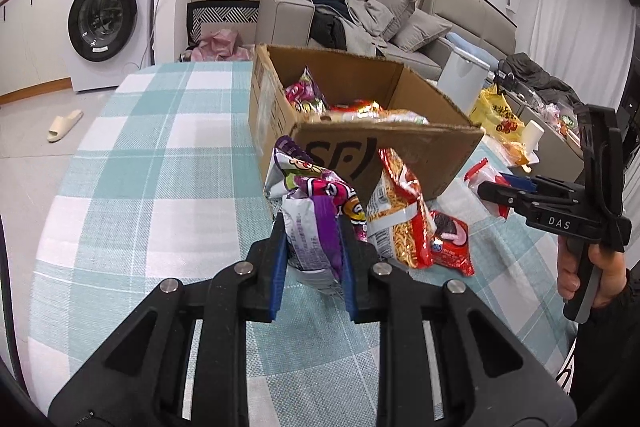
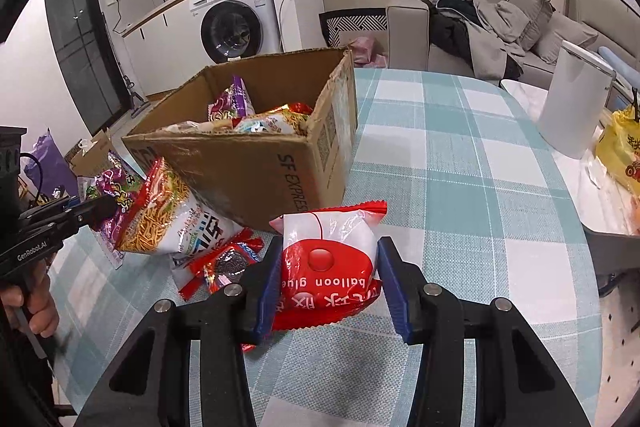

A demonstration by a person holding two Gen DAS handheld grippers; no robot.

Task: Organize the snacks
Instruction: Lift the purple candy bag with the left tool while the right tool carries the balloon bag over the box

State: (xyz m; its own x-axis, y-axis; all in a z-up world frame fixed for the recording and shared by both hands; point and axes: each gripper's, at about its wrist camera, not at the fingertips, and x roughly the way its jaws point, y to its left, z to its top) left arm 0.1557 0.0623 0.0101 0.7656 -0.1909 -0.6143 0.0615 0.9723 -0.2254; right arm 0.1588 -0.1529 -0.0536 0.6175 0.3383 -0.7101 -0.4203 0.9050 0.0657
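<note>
Left wrist view, left to right: you are holding the left gripper (image 1: 314, 247) over the checked tablecloth (image 1: 160, 163), its blue pads pinching a purple snack bag (image 1: 316, 223) that is standing upright between them, just in front of the cardboard box (image 1: 384, 151). The box's near face is showing a large black "SF" mark. Beside the purple bag, a red noodle snack bag (image 1: 400, 211) is leaning against the box, and a red cookie packet (image 1: 452, 243) is lying flat on the cloth next to it. Far right, your right gripper (image 1: 496, 193) is showing side-on, its body reading "DAS".

Right wrist view, left to right: your left gripper (image 2: 100, 207) is entering at the edge, "GenRobot.AI" reading along its arm, the purple snack bag (image 2: 116, 191) at its tip. The noodle snack bag (image 2: 168, 219) is resting against the box (image 2: 256, 167), whose side is reading "SF EXPRESS"; more packets are sitting inside it. The cookie packet (image 2: 226, 263) is lying just beside your right gripper (image 2: 326, 283), whose fingers are clamping a red-and-white packet (image 2: 328, 255) printed "balloon glue", upside down to the camera, with Chinese characters below. It is sitting low over the cloth, near the box's corner. A white appliance (image 2: 572, 103) is standing well apart on the right, by a yellow bag (image 2: 620, 147).
</note>
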